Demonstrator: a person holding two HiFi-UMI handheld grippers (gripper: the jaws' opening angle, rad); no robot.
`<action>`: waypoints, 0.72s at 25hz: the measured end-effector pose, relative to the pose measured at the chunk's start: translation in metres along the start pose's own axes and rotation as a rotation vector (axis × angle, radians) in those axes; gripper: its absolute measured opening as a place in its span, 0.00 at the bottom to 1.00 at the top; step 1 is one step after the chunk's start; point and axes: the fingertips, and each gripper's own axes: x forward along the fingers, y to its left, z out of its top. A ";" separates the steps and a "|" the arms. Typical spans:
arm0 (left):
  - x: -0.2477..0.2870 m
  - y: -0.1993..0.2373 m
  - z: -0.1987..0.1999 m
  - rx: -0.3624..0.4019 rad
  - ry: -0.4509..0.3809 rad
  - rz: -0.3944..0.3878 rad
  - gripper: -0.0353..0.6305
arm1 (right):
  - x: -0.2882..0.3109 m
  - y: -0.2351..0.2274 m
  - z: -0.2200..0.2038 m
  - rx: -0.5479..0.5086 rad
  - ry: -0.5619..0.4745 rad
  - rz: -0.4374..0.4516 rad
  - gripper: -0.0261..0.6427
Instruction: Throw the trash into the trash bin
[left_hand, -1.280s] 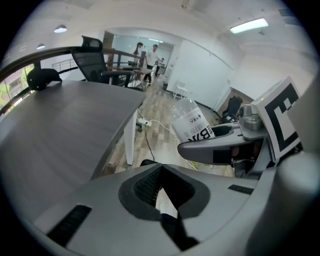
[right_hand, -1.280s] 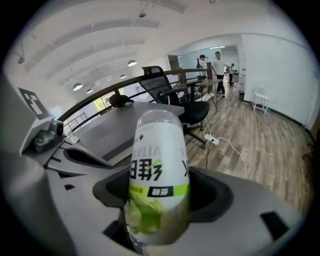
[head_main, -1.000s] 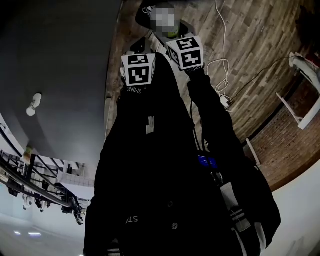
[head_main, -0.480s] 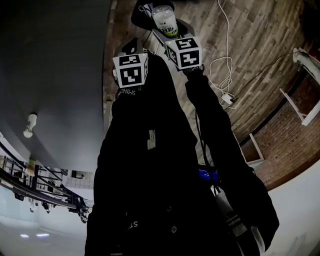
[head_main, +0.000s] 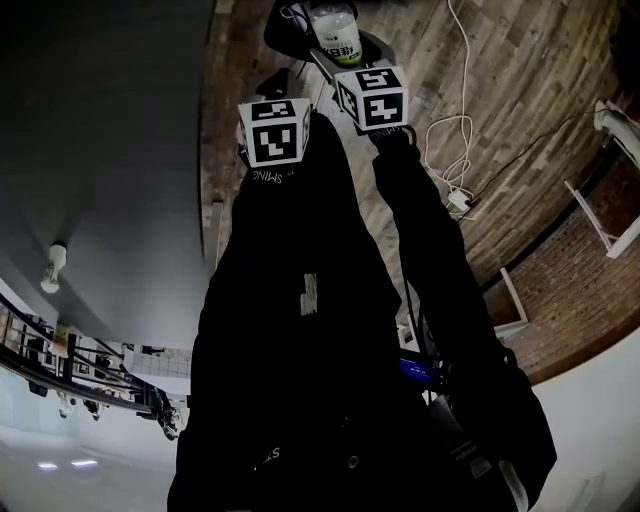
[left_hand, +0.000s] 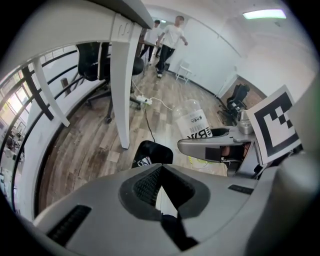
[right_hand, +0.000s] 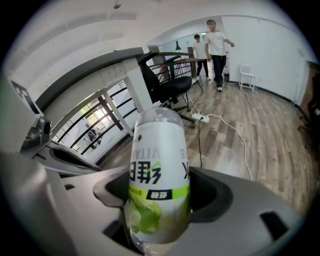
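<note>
We see a floor of brown wooden planks (head_main: 520, 110). On it lies a white power strip (left_hand: 145, 100), with a thin white cable (head_main: 446, 130) looping away from it. A square white table leg (left_hand: 122, 85) stands on the planks under a grey tabletop (left_hand: 125, 10), and a black office chair (left_hand: 97, 60) sits just behind the leg. Far off, two people (right_hand: 217, 45) walk near a small white chair (right_hand: 246, 79) by a white wall. A red-brown brick wall (head_main: 575, 285) borders the floor.
</note>
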 end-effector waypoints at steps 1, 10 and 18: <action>0.003 0.002 -0.001 -0.005 0.001 0.001 0.05 | 0.004 -0.001 -0.002 0.001 0.001 0.000 0.53; 0.020 0.011 -0.007 -0.015 0.010 0.006 0.05 | 0.034 -0.014 -0.016 0.005 0.020 -0.006 0.53; 0.020 0.012 -0.012 -0.026 0.010 0.007 0.05 | 0.041 -0.017 -0.024 -0.002 0.043 -0.018 0.53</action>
